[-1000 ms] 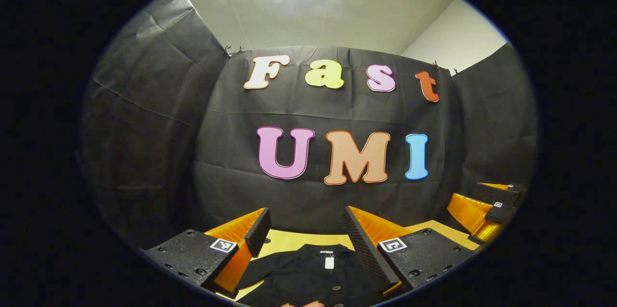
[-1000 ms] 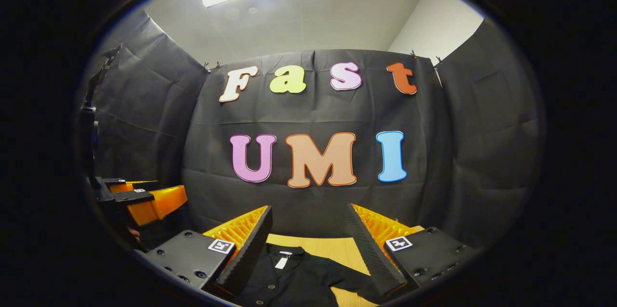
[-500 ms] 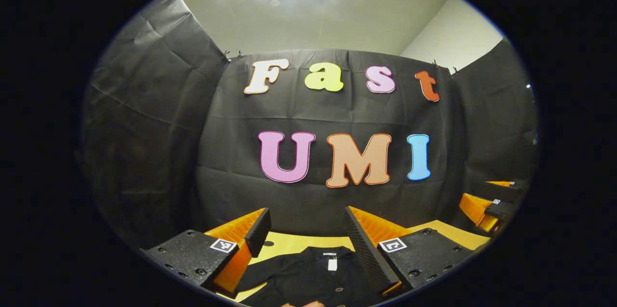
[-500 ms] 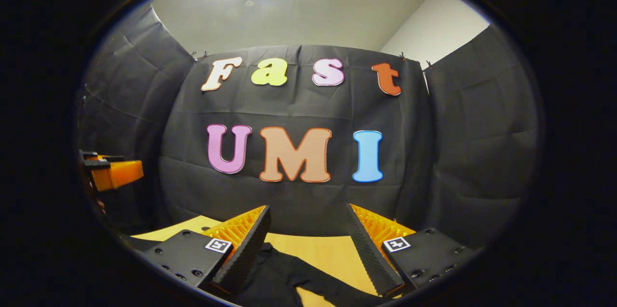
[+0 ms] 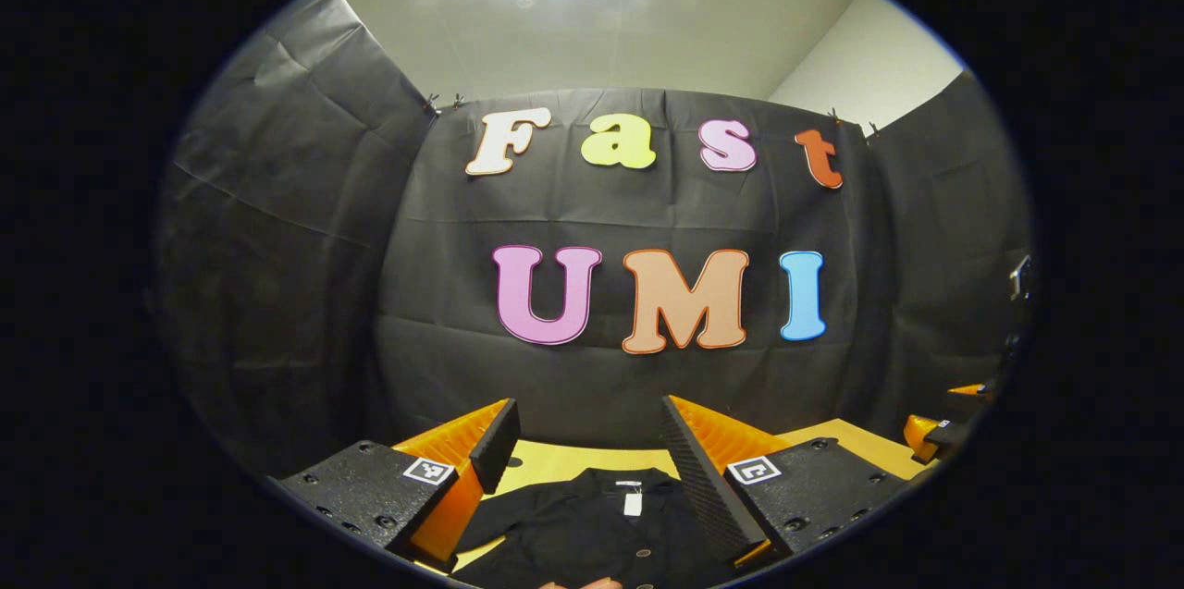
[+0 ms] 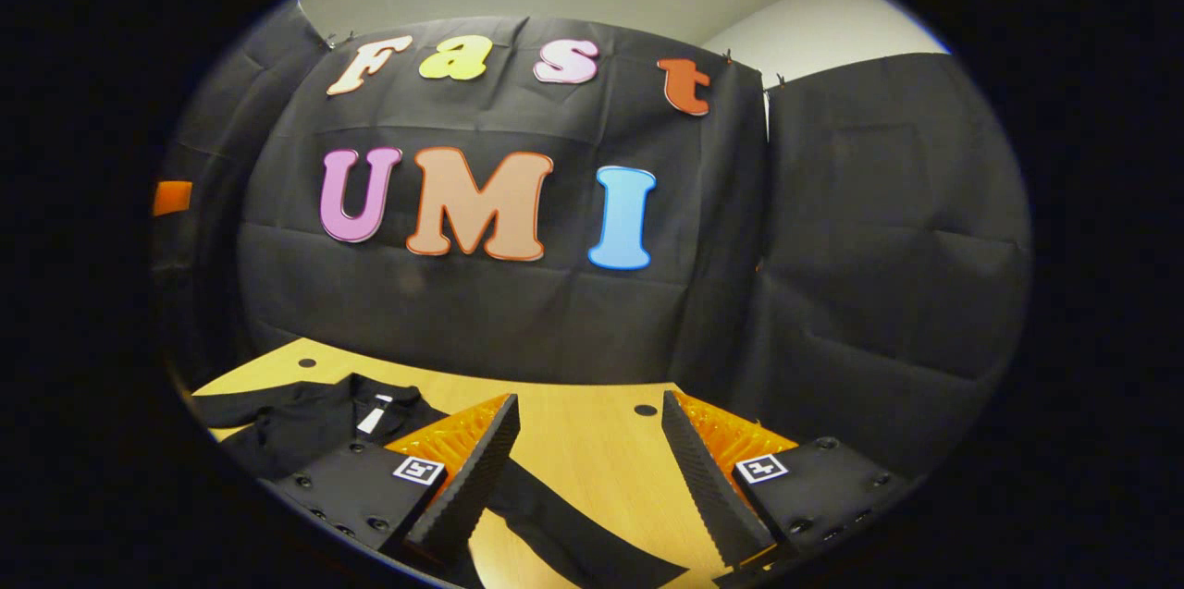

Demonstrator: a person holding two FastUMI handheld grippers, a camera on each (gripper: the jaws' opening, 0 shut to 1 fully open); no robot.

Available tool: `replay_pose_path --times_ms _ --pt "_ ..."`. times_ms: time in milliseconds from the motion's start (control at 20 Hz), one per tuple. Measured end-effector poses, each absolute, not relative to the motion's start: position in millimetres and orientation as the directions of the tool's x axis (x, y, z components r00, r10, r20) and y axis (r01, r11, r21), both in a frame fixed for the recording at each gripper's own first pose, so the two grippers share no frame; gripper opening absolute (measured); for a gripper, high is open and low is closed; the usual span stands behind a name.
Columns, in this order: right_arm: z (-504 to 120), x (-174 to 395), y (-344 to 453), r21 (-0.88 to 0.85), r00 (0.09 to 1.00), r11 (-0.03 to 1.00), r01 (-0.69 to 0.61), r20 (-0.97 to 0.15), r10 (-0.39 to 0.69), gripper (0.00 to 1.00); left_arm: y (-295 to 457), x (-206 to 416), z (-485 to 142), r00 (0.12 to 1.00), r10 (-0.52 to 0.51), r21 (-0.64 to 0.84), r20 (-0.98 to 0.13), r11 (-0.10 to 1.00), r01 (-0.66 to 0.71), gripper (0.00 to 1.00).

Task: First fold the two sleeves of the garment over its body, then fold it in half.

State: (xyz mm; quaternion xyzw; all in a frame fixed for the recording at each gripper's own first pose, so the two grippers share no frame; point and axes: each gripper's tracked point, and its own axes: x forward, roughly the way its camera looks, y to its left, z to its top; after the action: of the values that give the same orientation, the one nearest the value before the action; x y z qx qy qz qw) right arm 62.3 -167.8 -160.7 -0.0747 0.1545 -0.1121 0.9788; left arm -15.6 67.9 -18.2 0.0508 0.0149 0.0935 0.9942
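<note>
A black buttoned garment (image 5: 592,533) with a white neck label lies flat on the wooden table (image 5: 555,464). My left gripper (image 5: 588,415) hovers above its collar, open, with nothing between the fingers. In the right gripper view the garment's body (image 6: 305,423) lies at the lower left, and one sleeve (image 6: 564,538) stretches to the right across the table (image 6: 592,427). My right gripper (image 6: 590,406) is open above that sleeve, holding nothing. It also shows at the far right edge of the left gripper view, as the right gripper (image 5: 934,436).
Black cloth walls close the booth at the back and on both sides. Two small dark holes (image 6: 645,410) mark the tabletop. A fingertip (image 5: 583,583) pokes in at the bottom edge. An orange part, likely the other gripper (image 6: 172,197), sits at the left edge.
The right gripper has swung to the right and tipped down, so the sleeve now lies between its fingers. The left gripper has hardly moved. Both stay open.
</note>
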Motion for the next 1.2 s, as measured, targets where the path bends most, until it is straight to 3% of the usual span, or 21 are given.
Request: replay_pose_path --times_ms 250,550,950,1200 --pt "-219 55 -211 -0.222 0.864 0.950 0.218 -0.409 -0.294 0.98 56 -14 -23 0.982 0.184 0.115 -0.028 0.977 -0.180 0.90" --pt "-314 26 -252 -0.288 0.707 0.943 0.165 -0.632 -0.317 0.98 47 -10 -30 0.978 0.204 0.130 -0.045 0.972 -0.197 0.90" --pt "-389 -16 -279 -0.274 0.500 0.956 0.102 -0.817 -0.288 0.99 23 0 -44 0.975 0.214 0.145 -0.065 0.968 -0.203 0.90" --pt "-419 -47 -277 -0.184 0.363 0.980 0.069 -0.911 -0.197 1.00 3 8 -50 0.974 0.213 0.147 -0.069 0.968 -0.202 0.90"
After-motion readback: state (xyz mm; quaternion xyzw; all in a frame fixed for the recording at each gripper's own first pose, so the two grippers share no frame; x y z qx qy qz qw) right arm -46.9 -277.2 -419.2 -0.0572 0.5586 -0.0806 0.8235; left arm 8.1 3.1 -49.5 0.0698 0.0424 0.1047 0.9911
